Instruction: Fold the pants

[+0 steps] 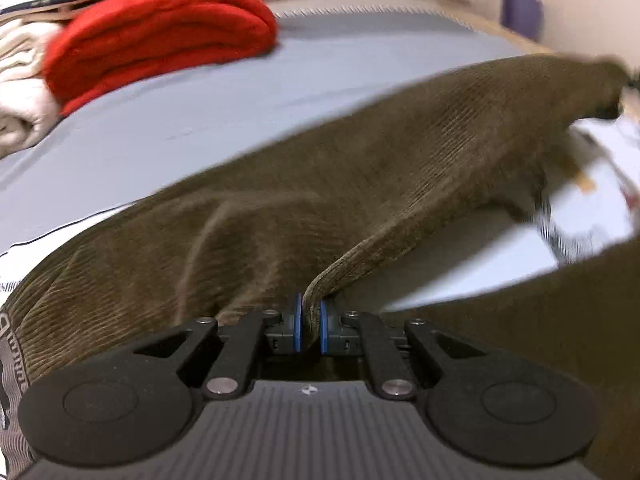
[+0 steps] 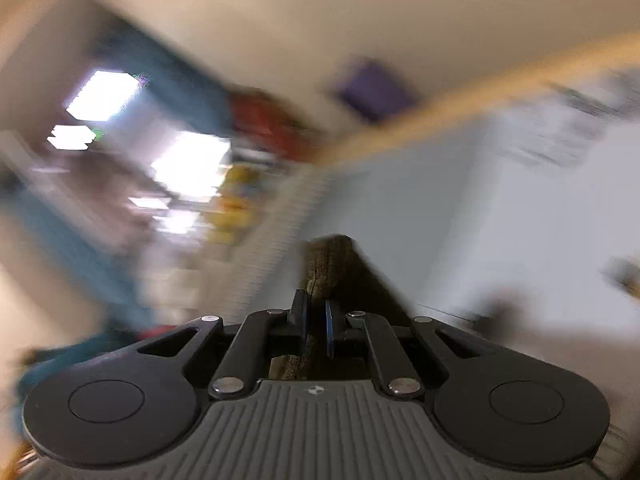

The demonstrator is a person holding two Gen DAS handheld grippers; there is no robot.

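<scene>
Brown corduroy pants stretch from the lower left to the upper right of the left wrist view, lifted above a grey-blue bed sheet. My left gripper is shut on a hem edge of the pants between its blue pads. In the right wrist view, which is badly motion blurred, my right gripper is shut on another bunched edge of the pants. The far end of the pants is blurred.
A folded red garment and cream and white folded clothes lie stacked at the upper left of the bed. White patterned bedding lies at the right. A wooden bed edge and beige wall show in the right wrist view.
</scene>
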